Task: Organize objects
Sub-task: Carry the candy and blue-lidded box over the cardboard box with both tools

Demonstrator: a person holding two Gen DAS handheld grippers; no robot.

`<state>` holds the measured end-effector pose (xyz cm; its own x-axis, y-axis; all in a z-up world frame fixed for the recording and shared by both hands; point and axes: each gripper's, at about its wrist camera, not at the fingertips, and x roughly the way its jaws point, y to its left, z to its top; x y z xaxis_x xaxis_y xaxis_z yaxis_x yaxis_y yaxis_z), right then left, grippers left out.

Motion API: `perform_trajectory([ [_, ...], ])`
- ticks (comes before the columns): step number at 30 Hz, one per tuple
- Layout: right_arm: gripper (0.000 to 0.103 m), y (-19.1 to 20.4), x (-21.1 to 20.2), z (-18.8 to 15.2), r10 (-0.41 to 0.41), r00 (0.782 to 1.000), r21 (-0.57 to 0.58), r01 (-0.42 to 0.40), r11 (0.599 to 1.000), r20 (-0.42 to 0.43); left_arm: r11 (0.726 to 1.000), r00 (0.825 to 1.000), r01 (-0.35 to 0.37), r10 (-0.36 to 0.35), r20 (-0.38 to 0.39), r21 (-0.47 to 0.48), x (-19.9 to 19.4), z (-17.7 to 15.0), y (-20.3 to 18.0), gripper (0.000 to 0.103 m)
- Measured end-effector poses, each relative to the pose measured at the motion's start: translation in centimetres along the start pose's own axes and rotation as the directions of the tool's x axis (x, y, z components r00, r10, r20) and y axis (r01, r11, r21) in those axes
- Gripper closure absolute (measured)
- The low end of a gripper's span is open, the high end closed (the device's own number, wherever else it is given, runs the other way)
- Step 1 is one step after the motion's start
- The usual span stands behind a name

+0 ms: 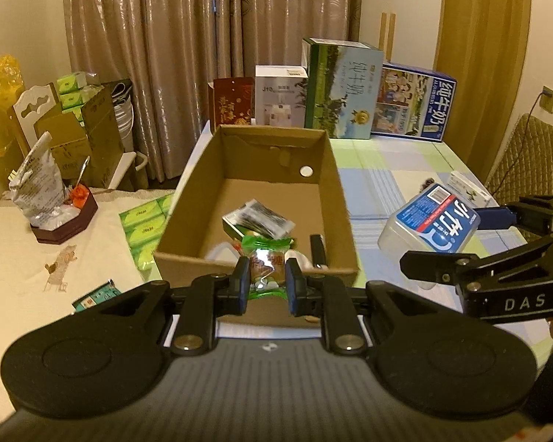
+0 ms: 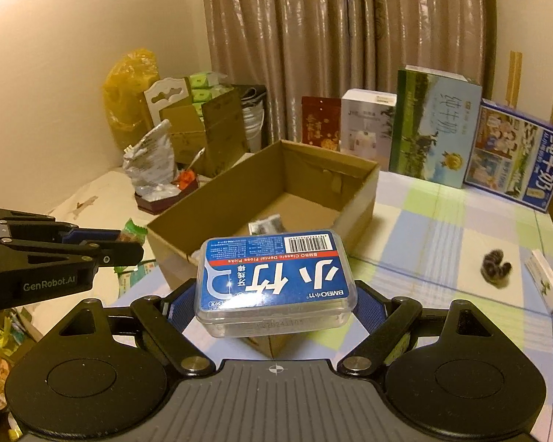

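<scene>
My left gripper [image 1: 267,283] is shut on a green candy packet [image 1: 267,261] and holds it over the near rim of an open cardboard box [image 1: 191,184]. The box holds a dark sachet [image 1: 258,218], a black stick [image 1: 317,249] and a few small items. My right gripper [image 2: 276,300] is shut on a clear dental floss pick box with a blue label [image 2: 274,278], held above the near corner of the cardboard box [image 2: 365,199]. It shows to the right in the left wrist view [image 1: 429,224]. The left gripper shows at the left in the right wrist view [image 2: 129,243].
Milk cartons [image 1: 341,88] and other boxes line the table's far edge. A dark fuzzy object [image 2: 496,263] and a small white box [image 2: 545,285] lie on the checked tablecloth to the right. Green tissue packs [image 1: 145,228] and a foil bag [image 1: 40,184] lie to the left.
</scene>
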<state>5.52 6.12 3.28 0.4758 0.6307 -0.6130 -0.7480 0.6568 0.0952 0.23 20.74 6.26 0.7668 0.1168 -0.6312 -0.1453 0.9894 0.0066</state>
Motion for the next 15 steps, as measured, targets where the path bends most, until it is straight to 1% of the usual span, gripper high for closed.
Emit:
perform_trajectory([
  [7, 0.019, -0.4, 3.0, 2.4, 0.005, 1.000, -0.008, -0.005, 1.000, 0.005, 1.000, 1.000, -0.004, 0.004, -0.004, 0.004, 3.0, 2.3, 2.2, 0.087],
  [15, 0.020, -1.9, 6.7, 3.9, 0.008, 1.000, 0.018, -0.008, 1.000, -0.007, 1.000, 0.999, 0.008, -0.008, -0.042, 0.001, 7.5, 3.3, 3.8, 0.087],
])
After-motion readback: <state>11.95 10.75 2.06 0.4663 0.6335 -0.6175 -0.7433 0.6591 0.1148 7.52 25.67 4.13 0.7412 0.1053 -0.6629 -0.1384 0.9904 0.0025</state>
